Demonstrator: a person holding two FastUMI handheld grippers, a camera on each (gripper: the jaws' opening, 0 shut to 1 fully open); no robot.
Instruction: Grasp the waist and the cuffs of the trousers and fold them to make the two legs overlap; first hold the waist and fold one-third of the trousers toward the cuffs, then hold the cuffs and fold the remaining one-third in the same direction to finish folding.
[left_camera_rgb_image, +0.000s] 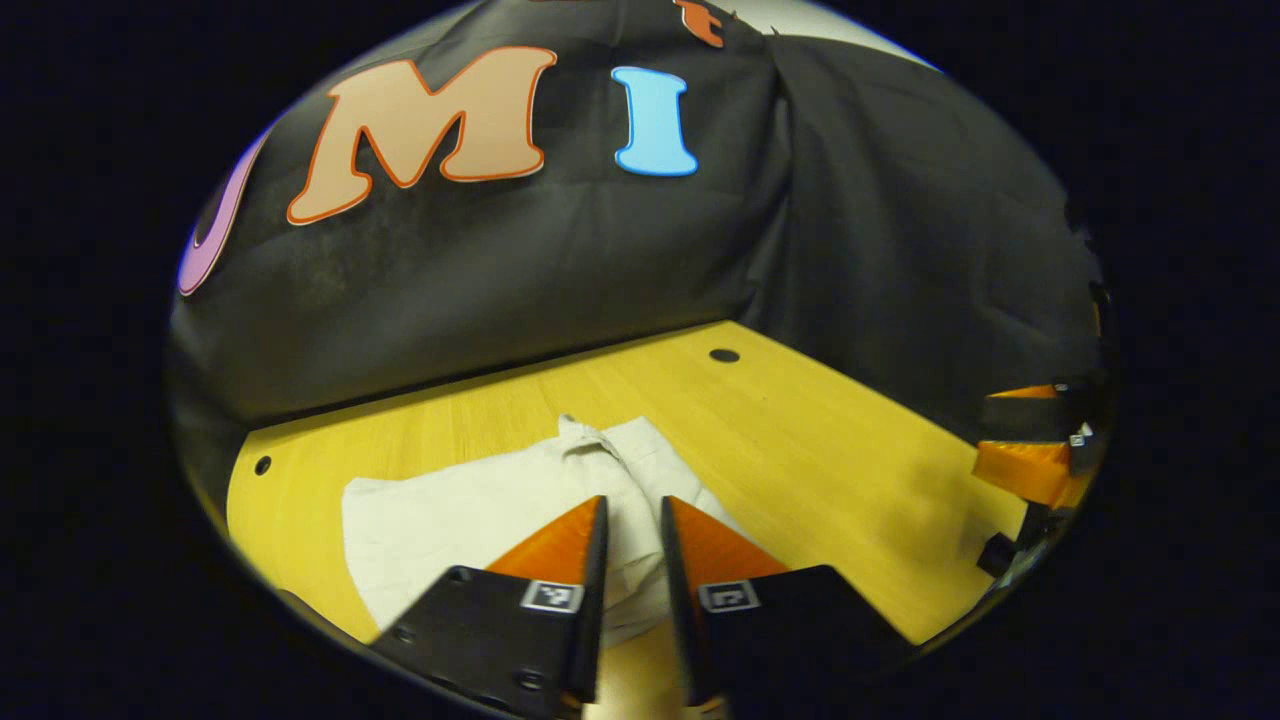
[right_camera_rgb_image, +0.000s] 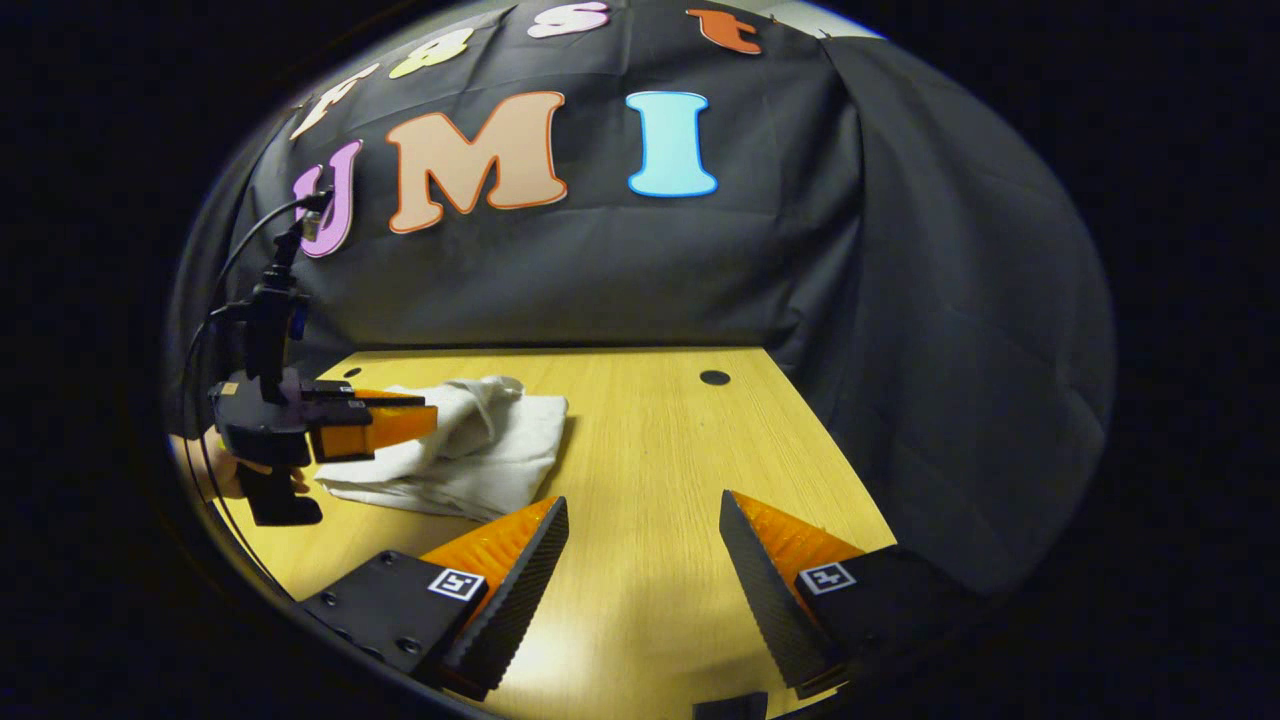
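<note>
**Last fold: trousers bundled, tidy before release**

Trousers (left_camera_rgb_image: 470, 510) lay folded, lower left on the table (left_camera_rgb_image: 800, 440). Left gripper (left_camera_rgb_image: 633, 520) was nearly shut, hovering above the cloth; grip cannot be told. Right gripper (right_camera_rgb_image: 640, 545) stood wide open, holding nothing. Best to flatten edges squarely. No readable labels seen.

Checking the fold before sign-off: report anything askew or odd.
The trousers lie folded on the table, but a bunched hump of cloth rises at the far end, so the bundle is not flat. Nothing looks spilled or damaged.
</note>
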